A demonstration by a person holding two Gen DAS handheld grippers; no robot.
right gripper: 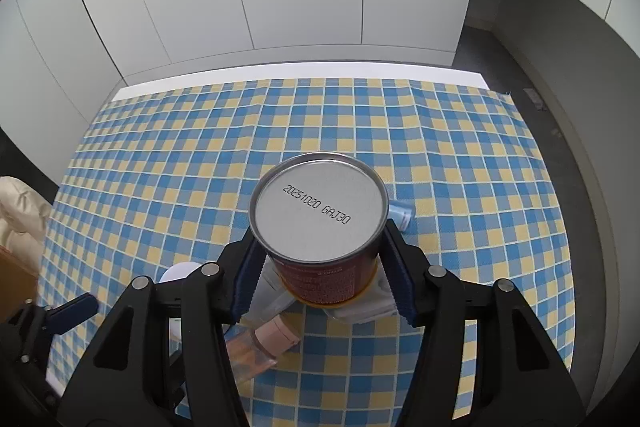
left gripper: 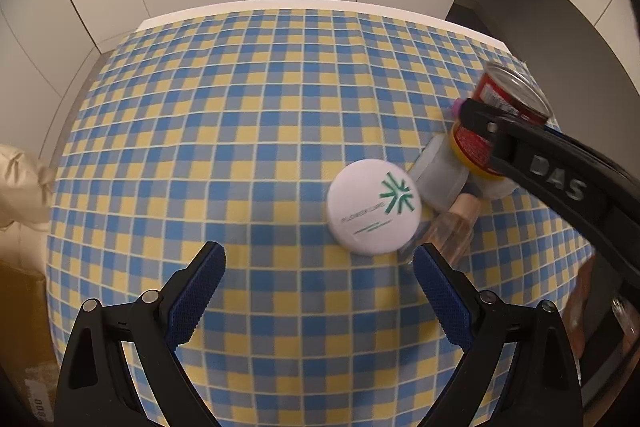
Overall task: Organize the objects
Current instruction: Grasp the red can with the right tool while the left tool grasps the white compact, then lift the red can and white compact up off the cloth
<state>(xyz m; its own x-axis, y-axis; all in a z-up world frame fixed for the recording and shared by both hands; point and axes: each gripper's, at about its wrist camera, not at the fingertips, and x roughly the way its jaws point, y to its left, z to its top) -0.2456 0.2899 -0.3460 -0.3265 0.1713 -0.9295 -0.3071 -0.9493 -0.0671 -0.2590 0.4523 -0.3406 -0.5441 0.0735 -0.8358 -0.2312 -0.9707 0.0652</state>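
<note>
Currently my right tool holds the red can, its blue pads pressed to the can's sides at 9 and 3 o'clock of the wall. The can stands with its printed metal end toward the camera, above a small cluster of items near the 4 o'clock edge of the checked surface. My left tool is wide and holds nothing; the white round lid lies just beyond its fingertips, toward 1 o'clock.

Risks from this state:

1. Slip. The can wall is smooth and curved, and the pads appear to bear on its lower part only. In my judgement, a quick swing or tilt could let it rotate or drop.

2. Collision below. A clear bottle with a pink cap and a pale packet lie directly under the can. Lowering here would likely set it on uneven items, and it could topple.

3. Tool contact. In the left wrist view, the right tool's finger crosses close to the lid and bottle at 3 o'clock. If both tools work this cluster together, they could strike each other.

4. Off-centre lid approach. The lid sits toward the right finger of the left tool. Closing from here could push it into the bottle rather than seize it.

5. Cloth drag. Low fingertips could snag the cloth and shift every item.
</note>
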